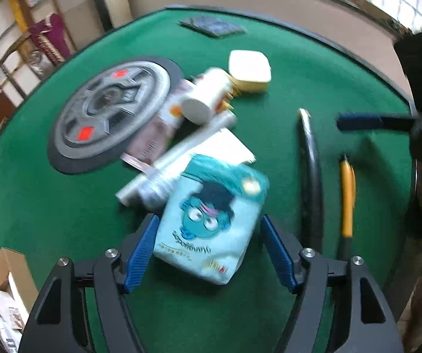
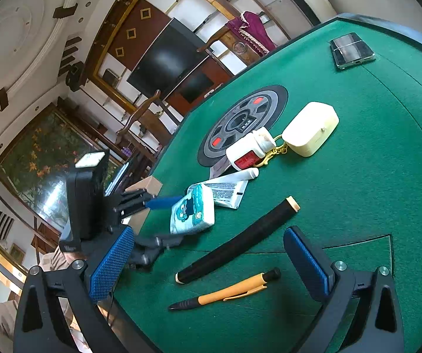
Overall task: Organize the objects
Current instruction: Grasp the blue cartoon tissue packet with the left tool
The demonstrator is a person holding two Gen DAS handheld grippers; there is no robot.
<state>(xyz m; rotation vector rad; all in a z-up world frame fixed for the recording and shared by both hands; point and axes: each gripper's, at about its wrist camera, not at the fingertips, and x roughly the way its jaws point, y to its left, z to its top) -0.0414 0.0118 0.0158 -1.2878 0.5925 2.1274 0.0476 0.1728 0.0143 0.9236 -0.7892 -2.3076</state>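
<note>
A light blue tissue pack (image 1: 211,229) with a cartoon face lies on the green table (image 1: 49,206), between the open fingers of my left gripper (image 1: 209,253); the pads stand apart from its sides. The pack also shows in the right wrist view (image 2: 192,214). Behind it lie a white tube (image 1: 181,150), a white bottle (image 1: 208,97) and a cream case (image 1: 249,70) with a gold keychain. My right gripper (image 2: 208,267) is open and empty above a black curved sheath (image 2: 234,241) and an orange pen (image 2: 225,292).
A grey round disc (image 1: 111,111) is set in the table centre. A dark phone (image 2: 352,50) lies at the far edge. A cardboard box (image 1: 8,288) stands at the left table edge. Chairs and shelves stand beyond the table.
</note>
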